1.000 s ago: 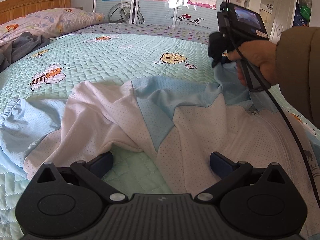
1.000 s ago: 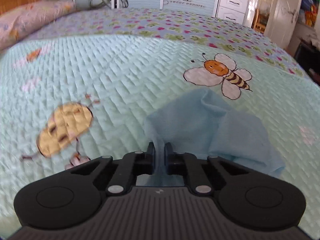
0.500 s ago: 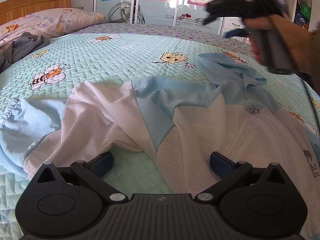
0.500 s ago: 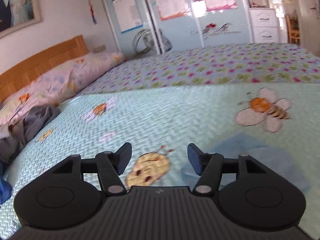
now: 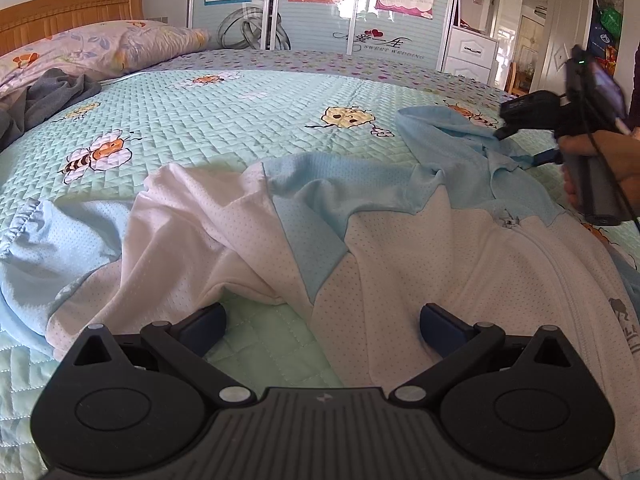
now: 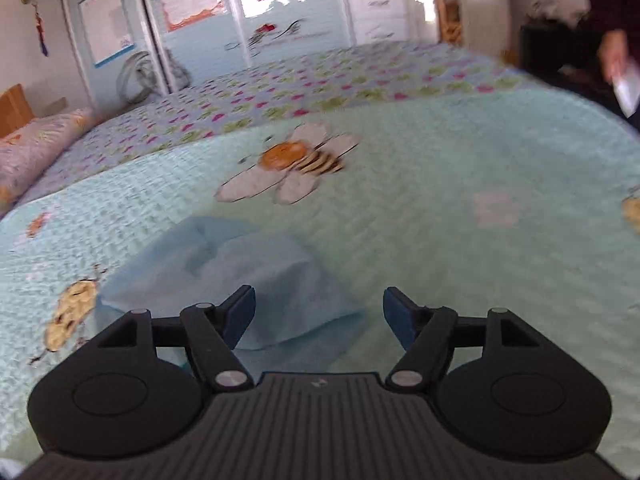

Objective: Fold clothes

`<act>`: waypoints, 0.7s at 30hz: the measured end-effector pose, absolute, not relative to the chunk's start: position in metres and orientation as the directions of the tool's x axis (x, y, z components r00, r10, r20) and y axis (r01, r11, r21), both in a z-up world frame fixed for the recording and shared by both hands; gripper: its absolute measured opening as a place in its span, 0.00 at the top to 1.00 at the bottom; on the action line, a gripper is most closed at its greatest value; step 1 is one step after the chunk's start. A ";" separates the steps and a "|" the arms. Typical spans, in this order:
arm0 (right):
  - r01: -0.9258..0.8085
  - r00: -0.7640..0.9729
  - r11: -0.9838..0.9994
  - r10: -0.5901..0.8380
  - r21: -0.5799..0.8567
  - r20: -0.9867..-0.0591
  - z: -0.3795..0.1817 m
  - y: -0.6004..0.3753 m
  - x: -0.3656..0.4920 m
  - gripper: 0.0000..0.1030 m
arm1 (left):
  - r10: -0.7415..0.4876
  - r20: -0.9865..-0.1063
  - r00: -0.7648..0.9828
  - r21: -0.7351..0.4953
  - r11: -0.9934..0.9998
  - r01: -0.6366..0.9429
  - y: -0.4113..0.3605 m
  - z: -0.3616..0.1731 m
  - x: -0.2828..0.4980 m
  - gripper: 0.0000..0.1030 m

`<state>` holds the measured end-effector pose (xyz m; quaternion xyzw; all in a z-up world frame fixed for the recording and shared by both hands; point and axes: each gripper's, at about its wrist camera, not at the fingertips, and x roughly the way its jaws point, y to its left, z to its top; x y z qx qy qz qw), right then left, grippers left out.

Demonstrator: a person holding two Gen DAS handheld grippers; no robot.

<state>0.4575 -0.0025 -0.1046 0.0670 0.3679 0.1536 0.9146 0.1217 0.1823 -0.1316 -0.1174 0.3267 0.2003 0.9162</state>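
Note:
A white and light blue zip jacket (image 5: 400,248) lies spread and rumpled on the bed. Its blue hood (image 5: 448,136) lies flat at the far right, and it also shows in the right wrist view (image 6: 224,280). Its left sleeve (image 5: 52,248) ends in a blue cuff at the left. My left gripper (image 5: 320,320) is open and empty, low over the jacket's white body near its armpit fold. My right gripper (image 6: 318,312) is open and empty, just above the hood's right edge; it also shows in the left wrist view (image 5: 516,136).
The bed wears a mint quilted cover (image 5: 240,112) with bee prints. A floral pillow (image 5: 80,48) and dark grey clothes (image 5: 44,96) lie at the far left by the wooden headboard. Wardrobe doors (image 5: 320,4) stand behind. A person (image 6: 616,40) stands at the right.
My right gripper let go of the blue hood, opened, lifted, then came down beside it on the right. The hood now lies flat on the bed. My left gripper has not moved.

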 end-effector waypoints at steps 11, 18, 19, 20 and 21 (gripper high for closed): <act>-0.325 0.927 0.755 0.135 -0.570 -0.349 -0.077 0.106 0.441 0.69 | 0.292 -0.642 0.709 -0.085 0.892 -0.445 0.181 -0.133 0.121 0.00; -0.408 0.740 0.913 0.325 -0.009 -0.588 -0.055 0.031 0.426 0.24 | 0.284 -0.646 0.709 -0.091 0.893 -0.441 0.181 -0.132 0.121 0.00; -0.402 0.718 0.909 0.387 0.109 -0.579 -0.051 0.009 0.410 0.24 | 0.280 -0.647 0.709 -0.095 0.893 -0.439 0.182 -0.132 0.121 0.00; -0.395 0.698 0.893 0.445 0.217 -0.561 -0.048 -0.014 0.392 0.24 | 0.275 -0.649 0.709 -0.099 0.894 -0.437 0.183 -0.132 0.121 0.00; -0.378 0.692 0.879 0.477 0.290 -0.542 -0.044 -0.038 0.371 0.23 | 0.271 -0.651 0.709 -0.103 0.894 -0.436 0.184 -0.131 0.121 0.00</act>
